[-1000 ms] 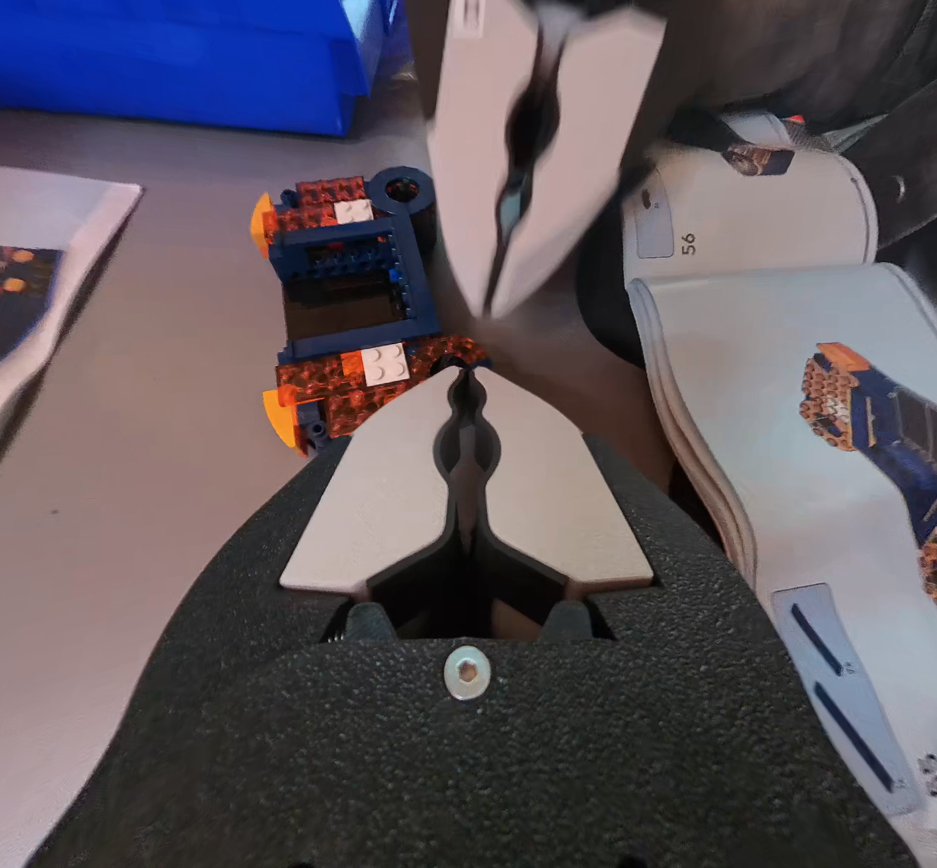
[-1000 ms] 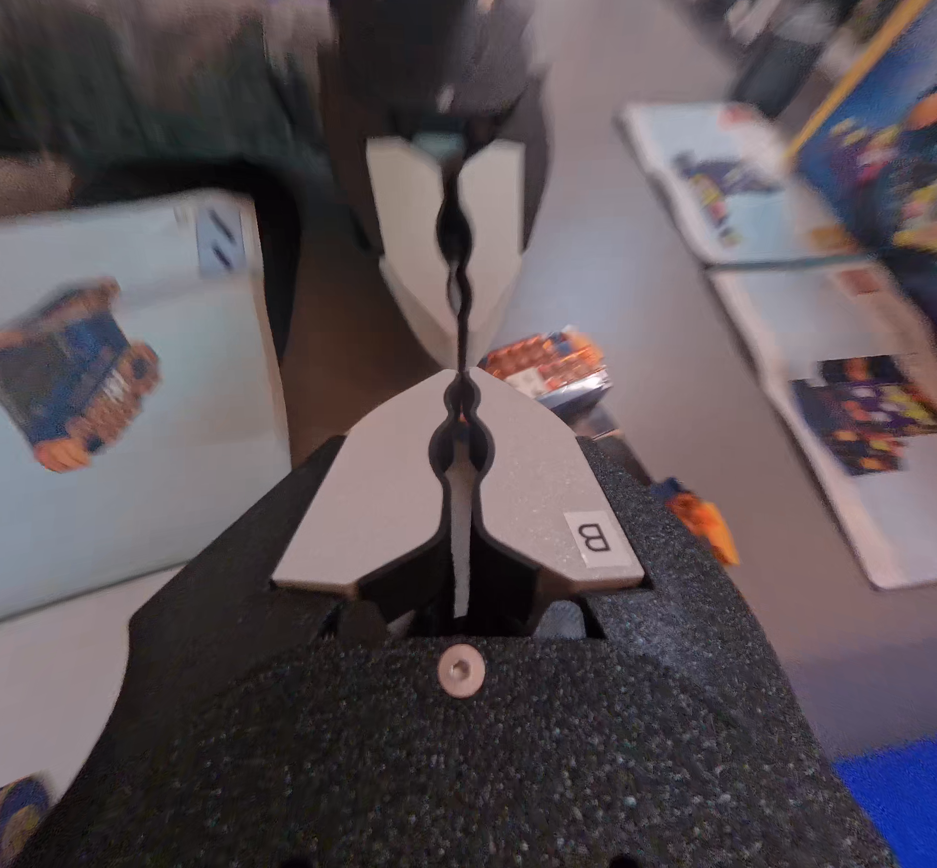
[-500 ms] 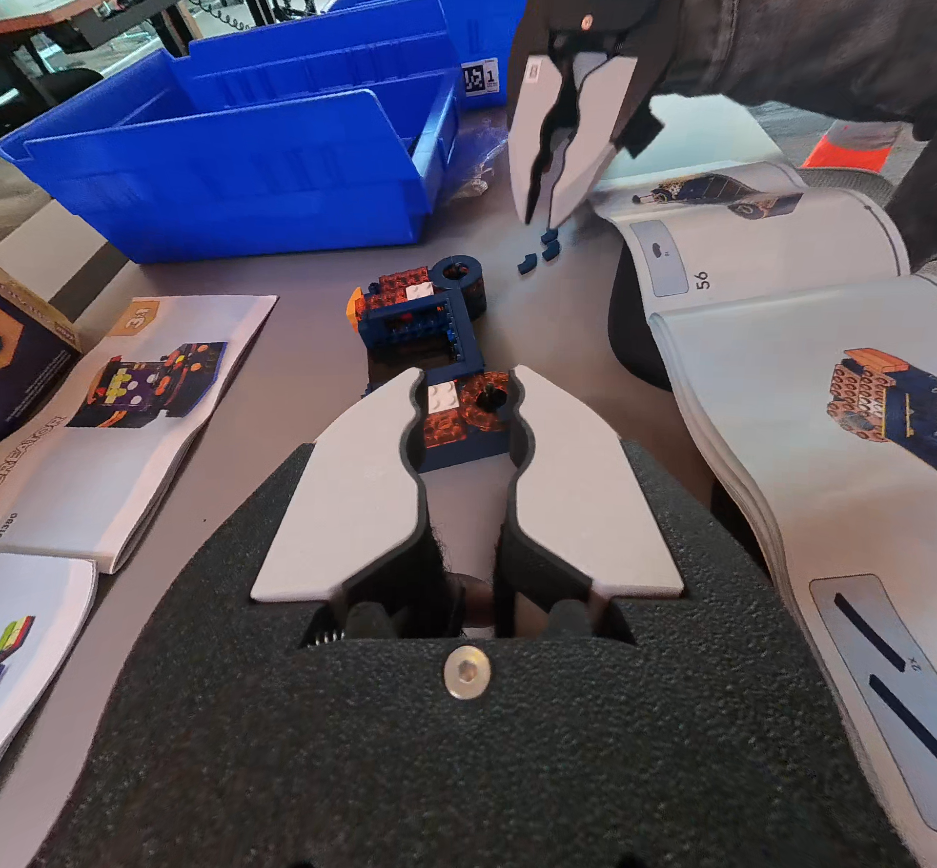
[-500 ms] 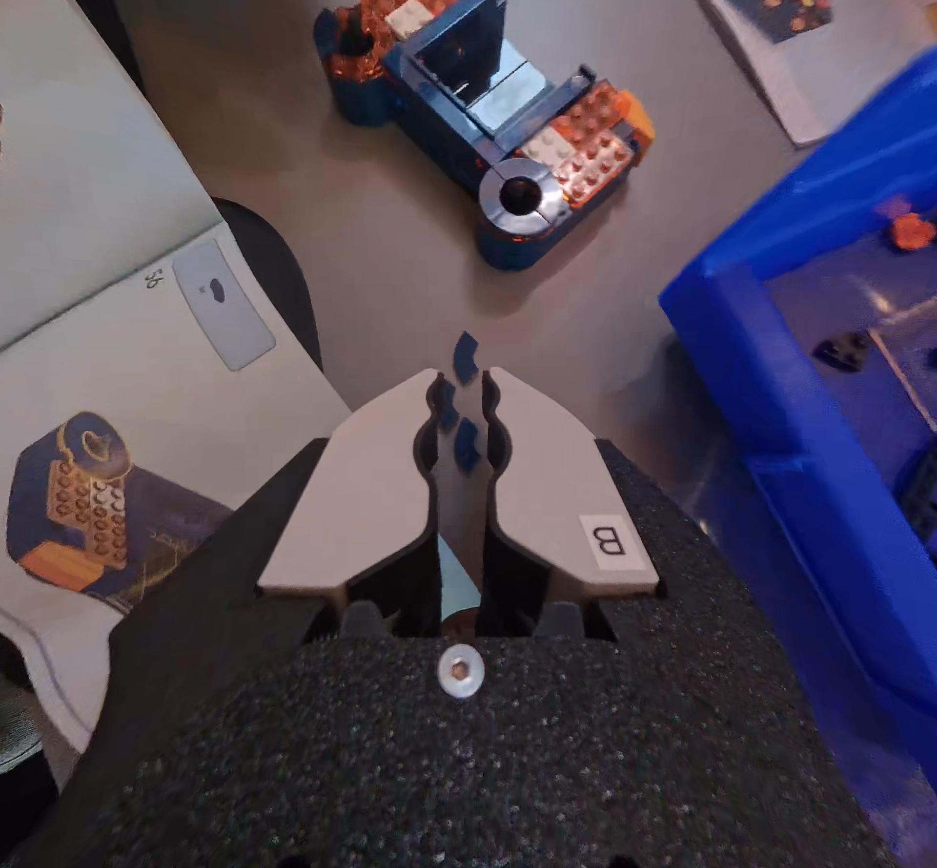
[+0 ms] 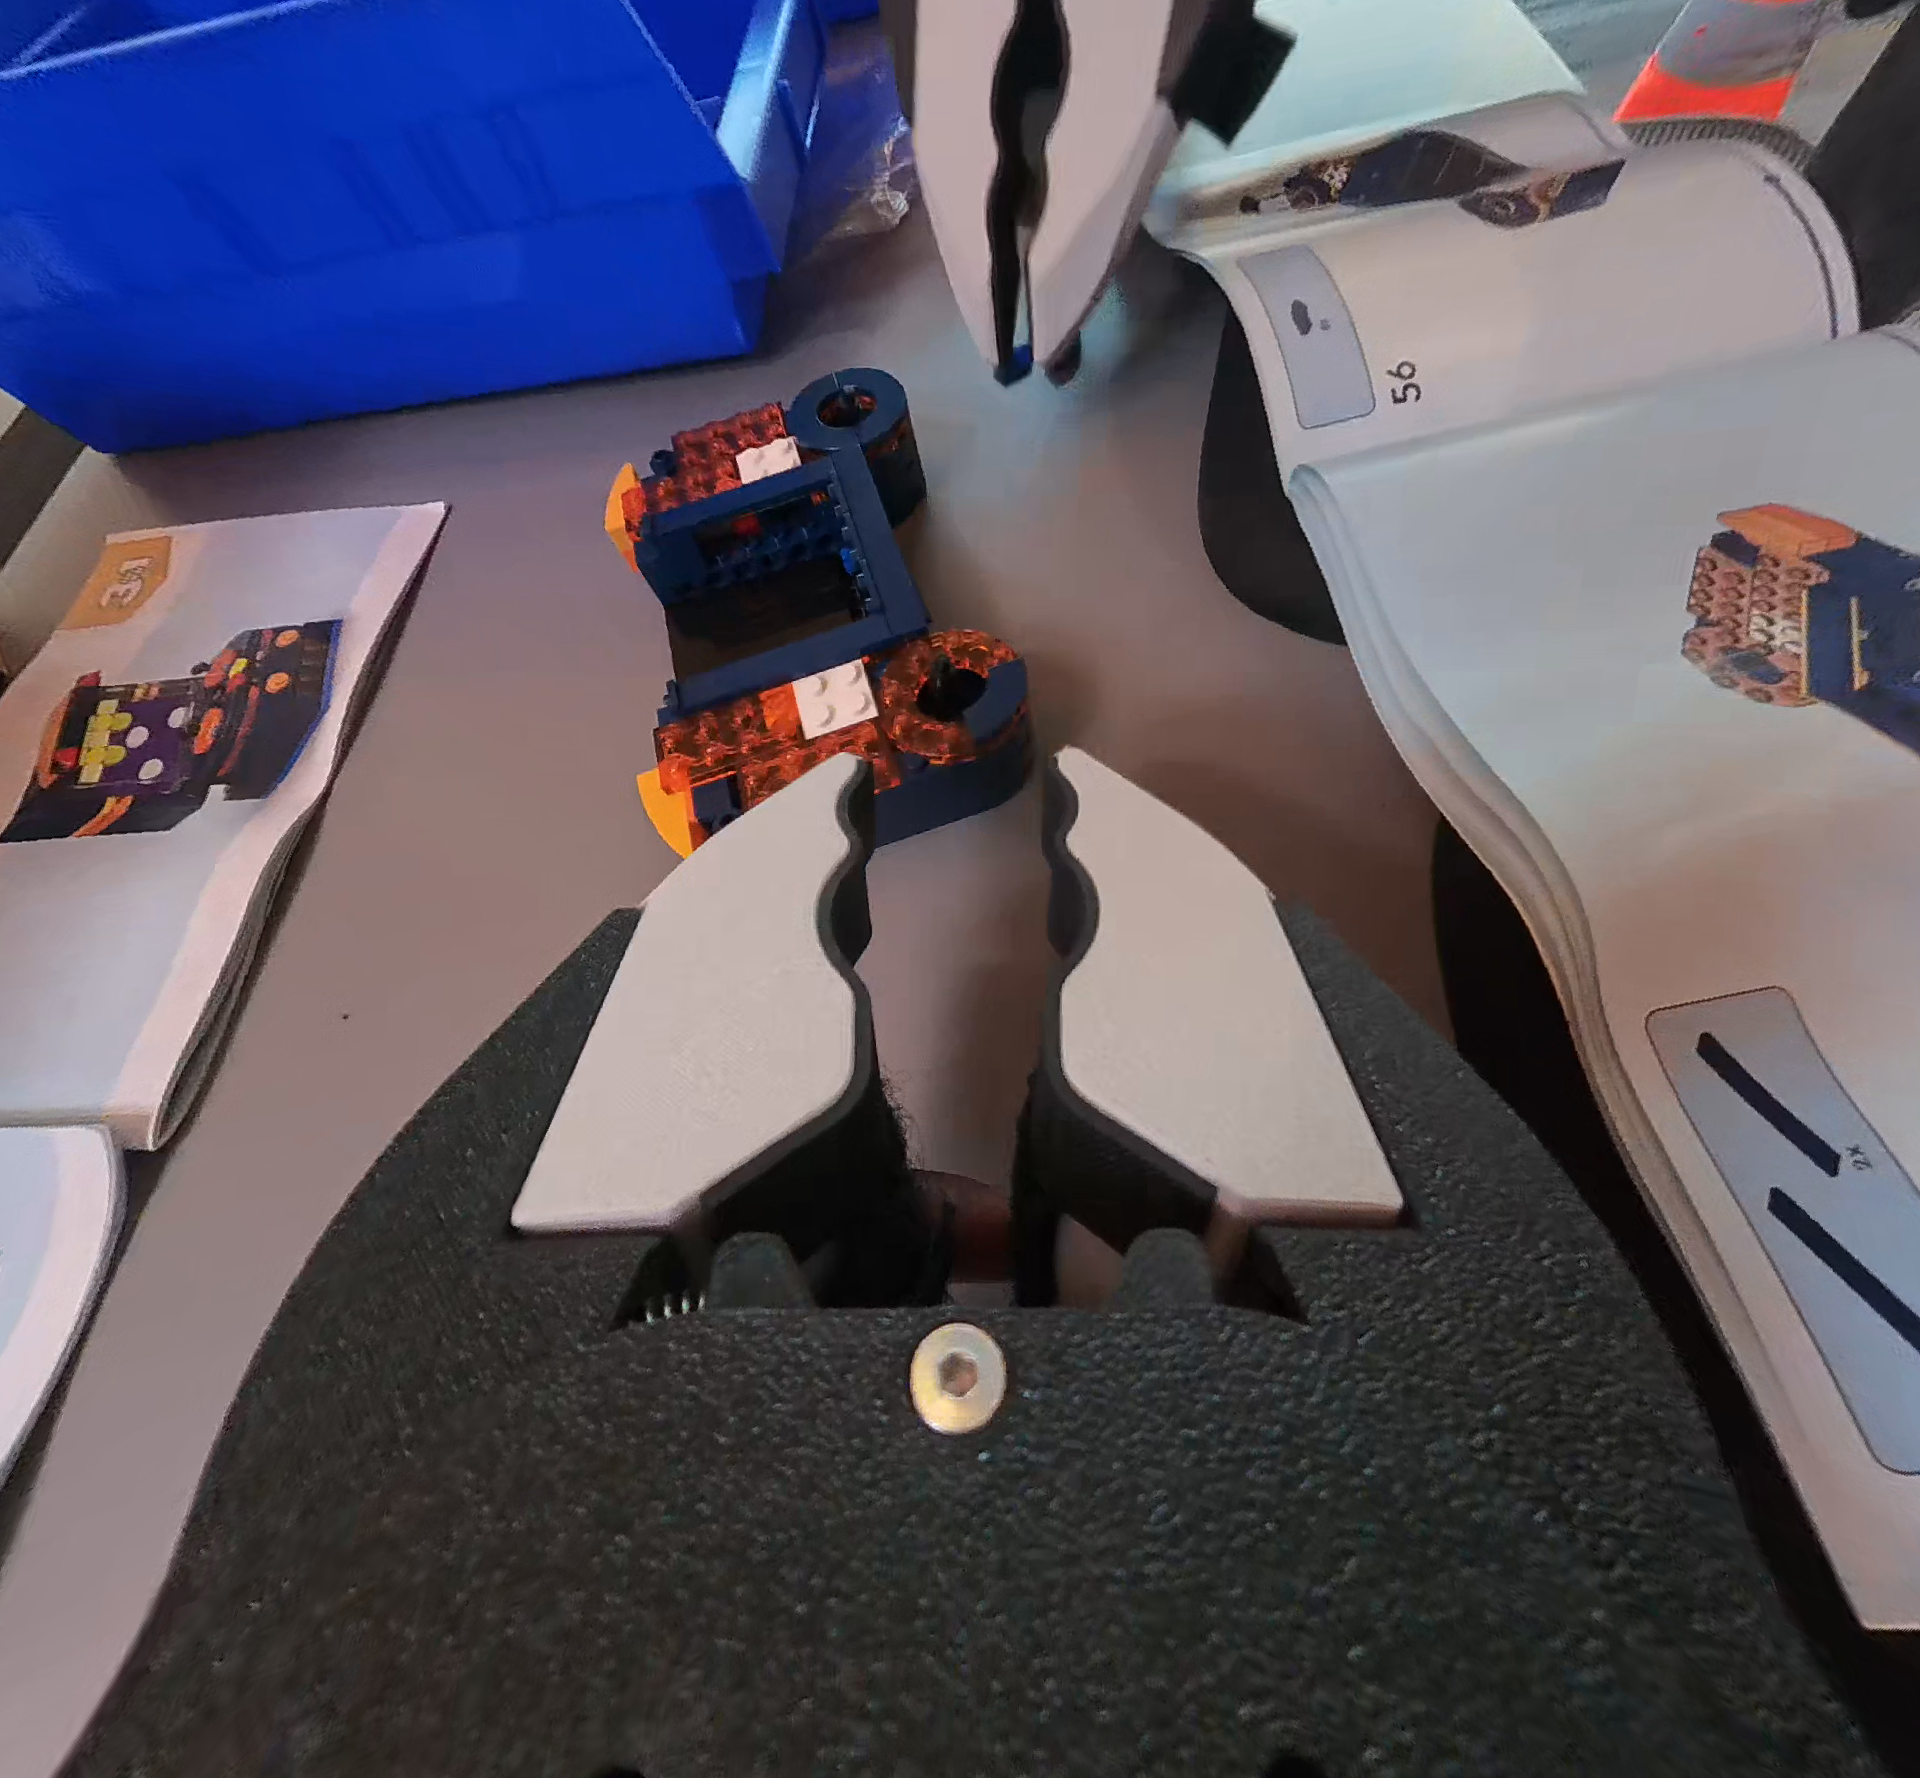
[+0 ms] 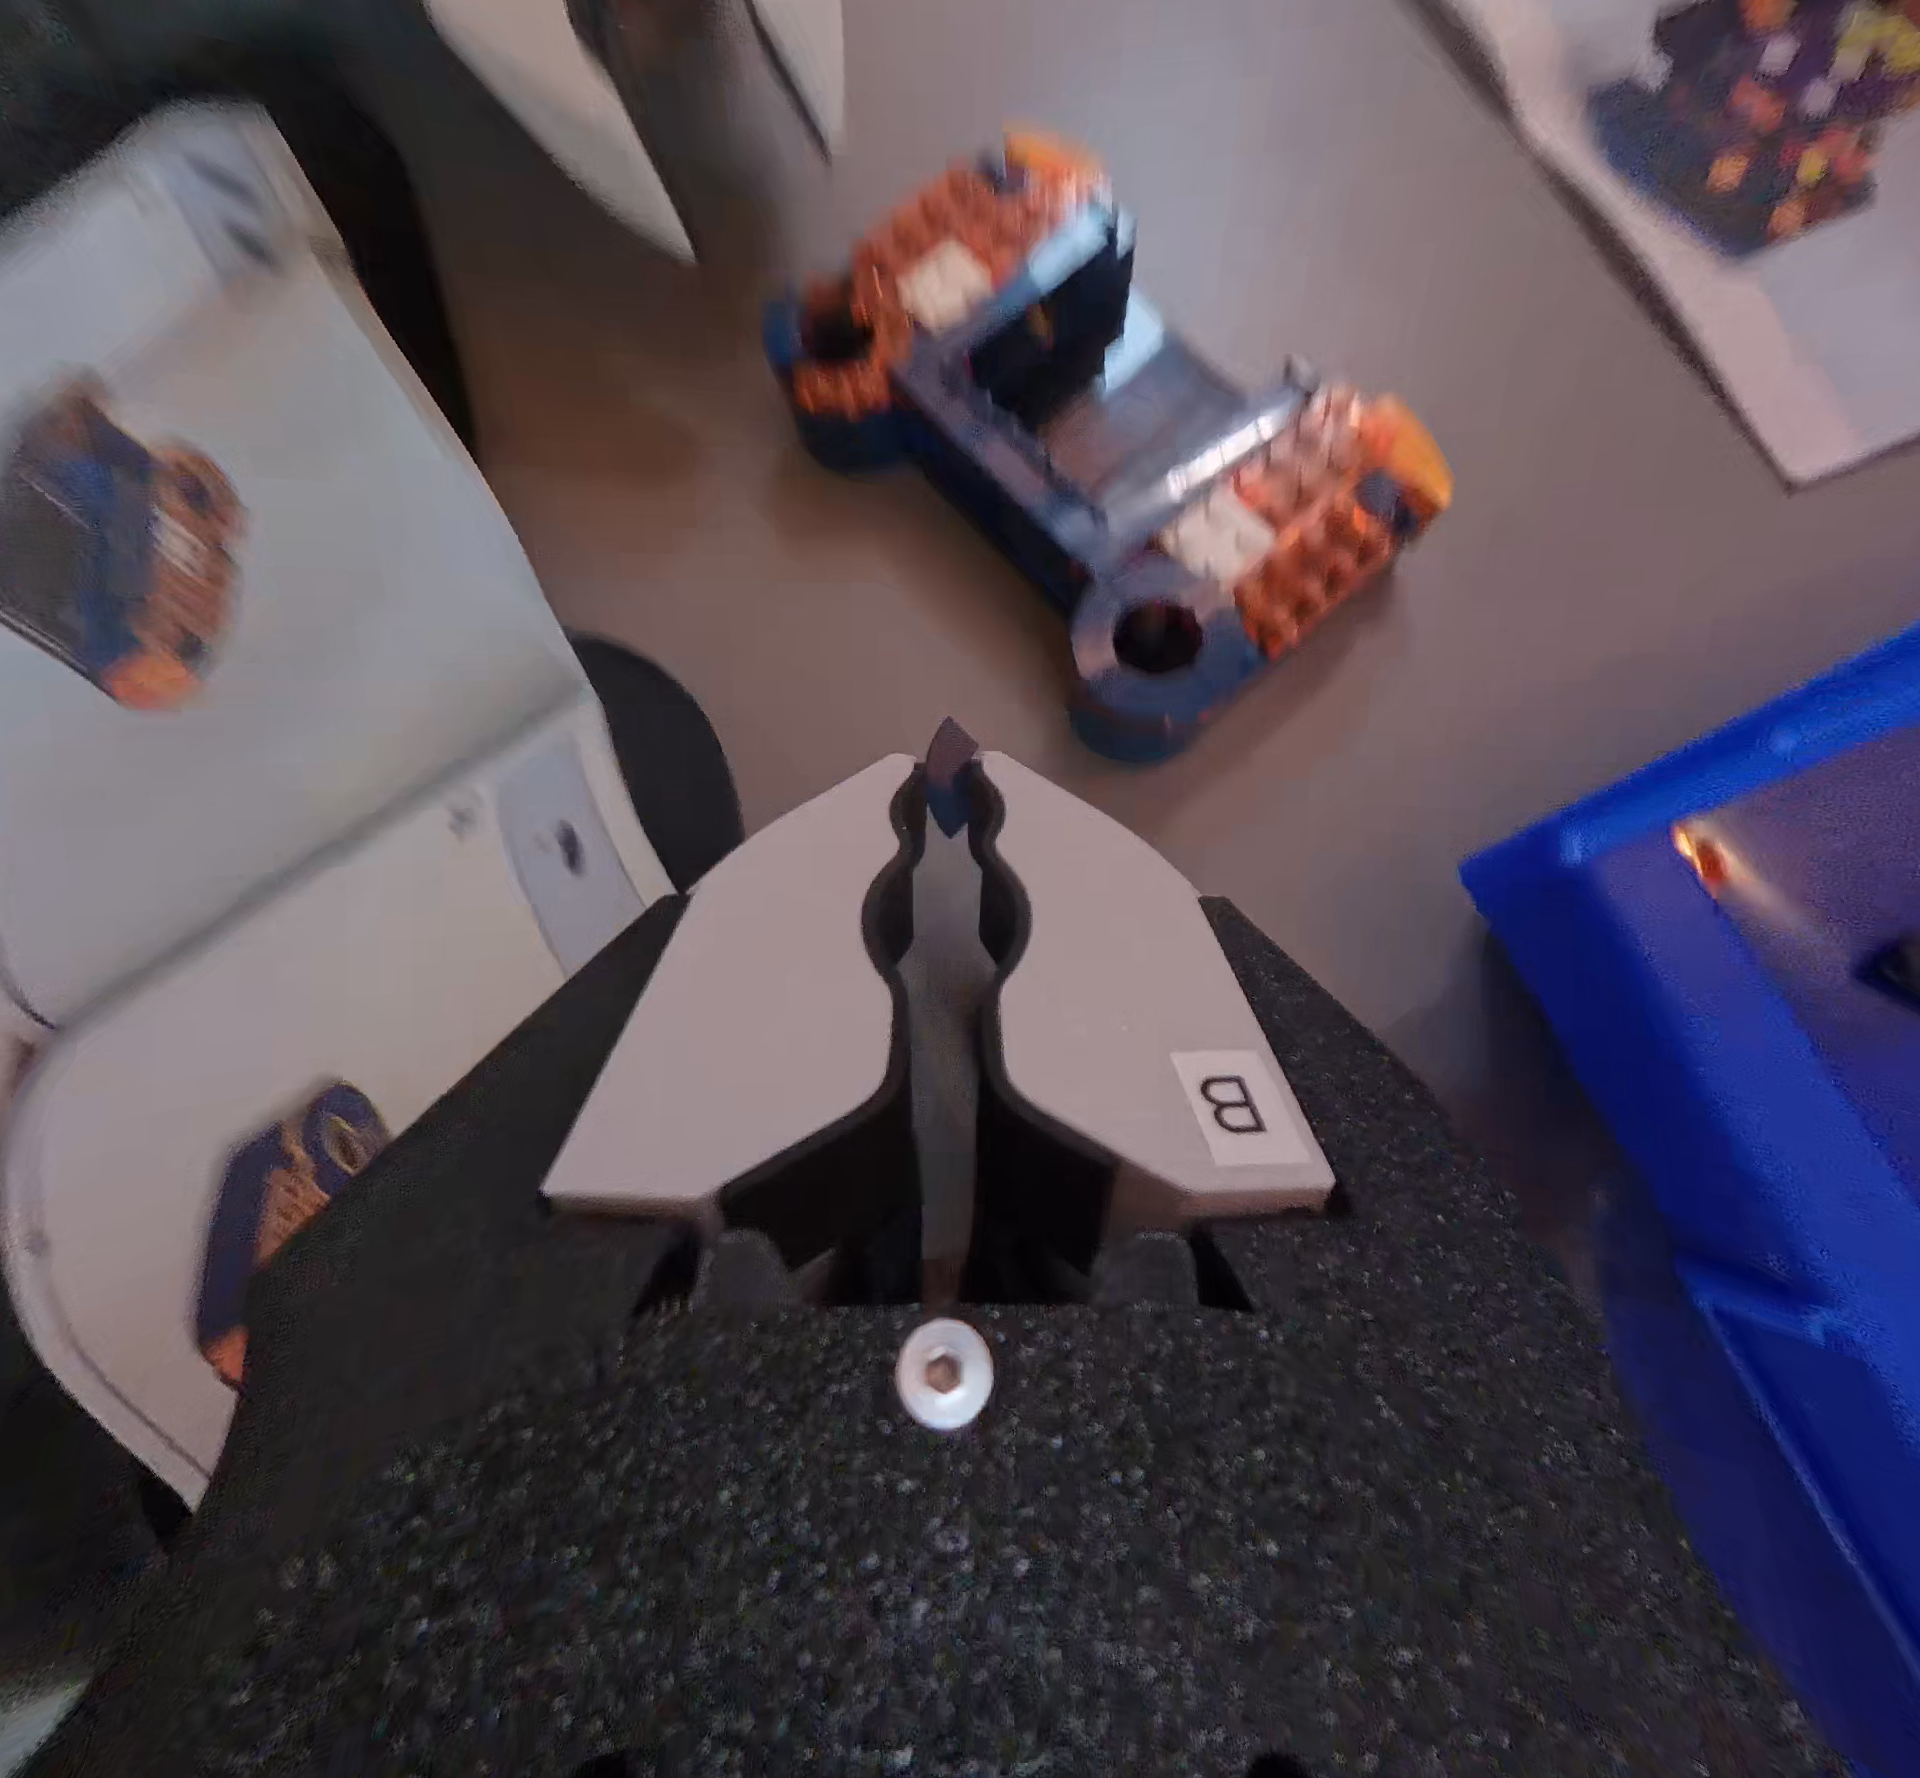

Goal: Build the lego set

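A partly built dark blue and orange lego model lies on the grey table; it also shows in the right wrist view. My left gripper is open and empty, its tips just short of the model's near orange ring. My right gripper is shut on a small dark blue piece. In the left wrist view the right gripper points down just beyond the model's far ring, with the small blue piece at its tips.
An open instruction booklet lies to the right of the model, also seen in the right wrist view. Blue bins stand at the back left. A smaller booklet lies at the left. The gap from one gripper's tips to the other's is roughly 12 cm.
My right gripper has shut on one of the small blue pieces it hovered over. My left gripper opened a second ago and stays open by the model.
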A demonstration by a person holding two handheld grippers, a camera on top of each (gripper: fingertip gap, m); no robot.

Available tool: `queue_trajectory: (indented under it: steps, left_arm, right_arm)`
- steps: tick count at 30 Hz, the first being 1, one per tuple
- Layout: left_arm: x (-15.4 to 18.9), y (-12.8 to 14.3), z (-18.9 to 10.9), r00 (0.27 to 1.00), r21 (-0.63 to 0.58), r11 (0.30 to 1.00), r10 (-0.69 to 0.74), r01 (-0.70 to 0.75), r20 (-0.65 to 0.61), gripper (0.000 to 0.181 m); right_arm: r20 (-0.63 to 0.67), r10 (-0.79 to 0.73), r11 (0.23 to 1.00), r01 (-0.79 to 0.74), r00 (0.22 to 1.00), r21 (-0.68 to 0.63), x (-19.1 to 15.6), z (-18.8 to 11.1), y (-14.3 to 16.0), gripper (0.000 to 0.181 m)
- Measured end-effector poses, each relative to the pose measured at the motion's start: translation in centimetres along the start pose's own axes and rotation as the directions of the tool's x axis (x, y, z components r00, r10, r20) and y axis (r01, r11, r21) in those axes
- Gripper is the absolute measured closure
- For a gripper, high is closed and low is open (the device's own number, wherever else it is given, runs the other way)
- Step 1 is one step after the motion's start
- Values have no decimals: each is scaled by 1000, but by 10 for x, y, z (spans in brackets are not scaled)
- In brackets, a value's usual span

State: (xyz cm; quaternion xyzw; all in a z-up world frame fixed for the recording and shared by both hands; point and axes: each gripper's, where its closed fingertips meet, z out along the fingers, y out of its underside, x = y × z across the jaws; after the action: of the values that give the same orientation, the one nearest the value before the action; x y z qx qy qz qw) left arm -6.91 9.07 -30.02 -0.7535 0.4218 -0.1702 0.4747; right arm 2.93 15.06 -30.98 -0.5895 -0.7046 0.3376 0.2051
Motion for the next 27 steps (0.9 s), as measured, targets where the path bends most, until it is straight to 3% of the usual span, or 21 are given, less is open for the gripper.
queue_trajectory:
  steps: [3,7,10,13,17,22,27]
  left_arm:
    - [1,-2,1,1000,4,1000,30,-30,10,155]
    - [6,-11,5,996,40,995,90,-91,22,161]
    - [7,-10,10,992,21,992,120,-121,35,163]
    - [8,-4,14,993,-12,993,117,-116,28,164]
    - [4,-2,14,993,-11,994,107,-107,45,166]
    - [1,-1,14,993,-7,994,106,-106,60,165]
    - [-1,0,14,993,-11,995,97,-97,68,164]
  right_arm:
    - [101,-12,990,-2,995,139,-22,2,-37,175]
    - [143,-368,929,357,919,98,-44,21,-46,175]
    - [188,-609,787,616,771,26,-40,35,-51,175]
    - [303,-783,580,814,543,40,-46,39,-61,175]
    - [461,-813,390,920,357,-24,-33,46,-57,175]
    - [561,-773,356,935,296,-3,-28,53,-57,175]
    - [537,-818,279,959,206,57,-30,57,-57,175]
